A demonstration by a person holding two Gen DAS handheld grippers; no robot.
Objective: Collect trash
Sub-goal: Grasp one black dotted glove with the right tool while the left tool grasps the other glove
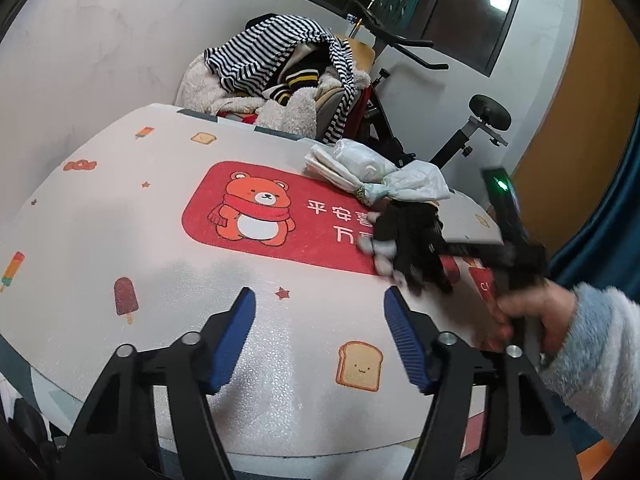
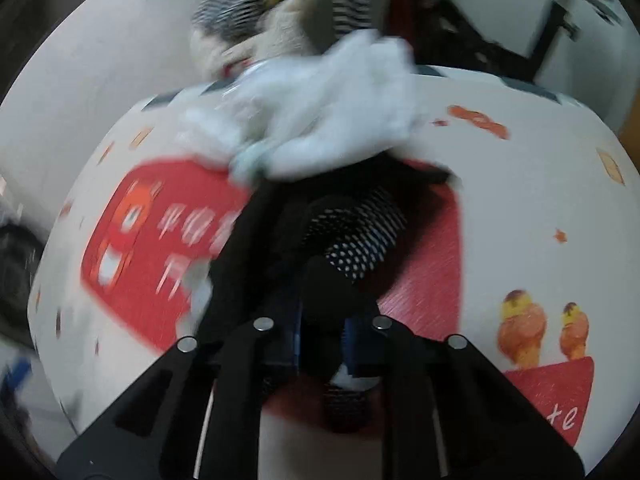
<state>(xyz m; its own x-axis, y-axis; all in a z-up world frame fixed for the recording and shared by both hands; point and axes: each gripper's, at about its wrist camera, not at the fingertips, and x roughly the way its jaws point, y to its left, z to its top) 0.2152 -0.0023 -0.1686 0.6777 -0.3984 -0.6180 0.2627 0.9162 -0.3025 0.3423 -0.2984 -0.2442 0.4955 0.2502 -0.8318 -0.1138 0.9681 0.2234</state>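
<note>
Black mesh cloth point(image 2: 360, 236) pinched in right gripper point(image 2: 320, 340), over table point(image 2: 520, 200). Left gripper point(image 1: 320, 336) spread, empty. White bag point(image 1: 376, 172) just beyond.

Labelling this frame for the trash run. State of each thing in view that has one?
left gripper: open, nothing between the pads, over the table mat
right gripper: shut on the black mesh fabric
black mesh fabric: bunched, pinched at one end, the rest on the mat
white plastic bag: knotted shut, crumpled, lying on the mat beyond the fabric
clothes pile: heaped behind the table
</note>
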